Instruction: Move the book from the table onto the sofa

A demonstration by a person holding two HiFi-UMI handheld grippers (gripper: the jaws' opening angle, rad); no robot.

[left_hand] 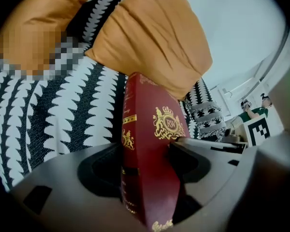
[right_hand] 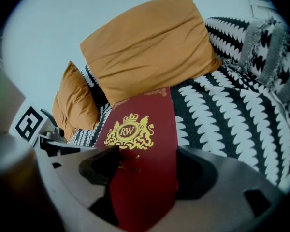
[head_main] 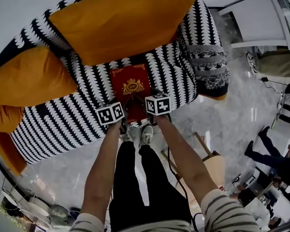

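Both grippers are pinching the book. The left gripper has its jaws pressed onto the spine side of the red cover, and the right gripper is clamped on the other side of the same near end. The gold crest faces up.

The book is over the middle of the sofa seat, with its near end at the seat's front edge and its far end just short of the large orange cushion against the sofa back. Whether it touches the seat I cannot tell.

On the sofa's left half the striped seat lies bare as far as the smaller orange cushion. On the right there is less room, with only a strip of seat before the arm and its fringed throw.
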